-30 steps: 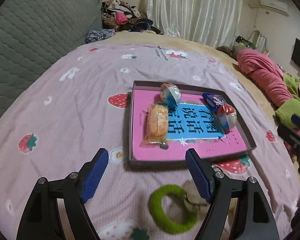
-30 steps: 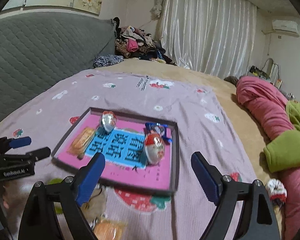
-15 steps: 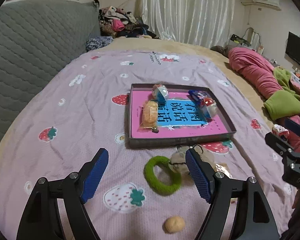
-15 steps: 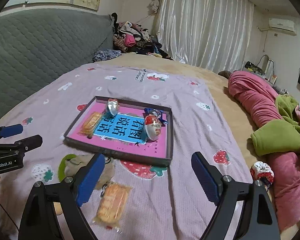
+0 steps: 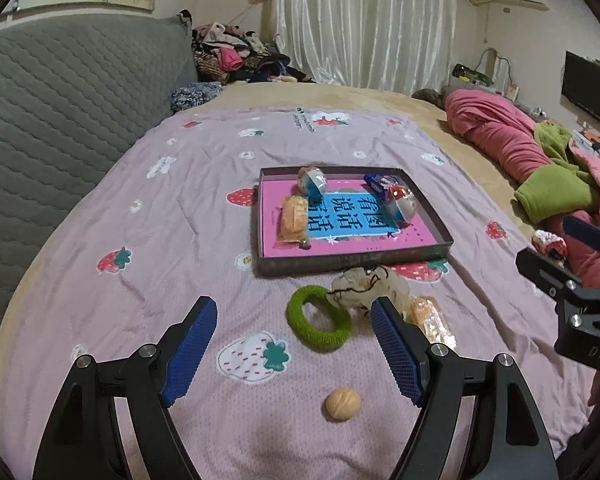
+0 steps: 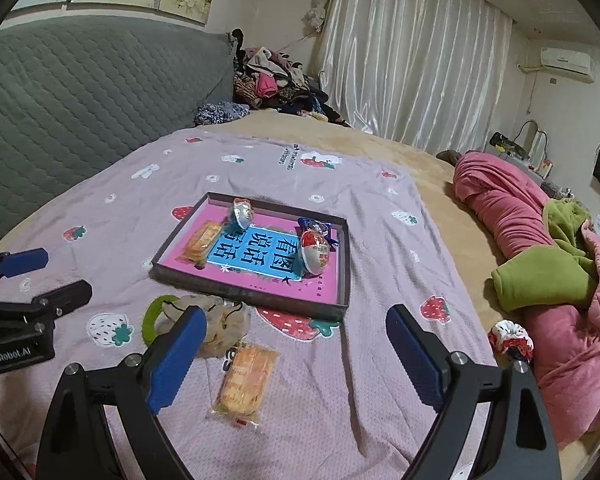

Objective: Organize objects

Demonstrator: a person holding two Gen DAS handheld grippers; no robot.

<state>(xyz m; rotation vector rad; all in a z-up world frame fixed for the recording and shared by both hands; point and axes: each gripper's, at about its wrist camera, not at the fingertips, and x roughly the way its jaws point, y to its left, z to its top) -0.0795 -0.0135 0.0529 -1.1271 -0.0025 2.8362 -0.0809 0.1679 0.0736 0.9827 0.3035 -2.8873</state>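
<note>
On the lilac strawberry-print bedspread (image 5: pixel 148 240) sits a shallow dark cardboard box lid with a pink-and-blue printed floor (image 5: pixel 440 229), already holding a wrapped orange biscuit pack, two foil-wrapped eggs and a small blue sweet. Loose things wait just in front of its near wall: a fuzzy green hair ring (image 5: pixel 318 318), a crumpled beige mesh scrunchie (image 5: pixel 364 284) touching it at about two o'clock, a clear-wrapped orange biscuit packet (image 6: pixel 246 380) and a small round tan walnut (image 5: pixel 343 404).

The left gripper (image 5: pixel 292 344) hangs empty with its blue pads spread wide, angled down at the bedspread; the green ring lies ahead between the jaw lines, and the walnut sits at its six o'clock, nearer the camera. The right gripper (image 6: pixel 296 354) is also empty, and its jaws are opening with nothing between the pads; the biscuit packet lies just ahead at its seven o'clock.

I'd judge the ring light and springy, easiest pinched across one side of the loop. The packet looks light, its film slippery and the biscuits inside breakable, so a gentle hold across the short width suits it. The walnut is hard and apt to roll. A red-and-white patterned scrunchie (image 6: pixel 510 338) lies at the right gripper's three o'clock, against the pink quilt (image 6: pixel 512 216).
</note>
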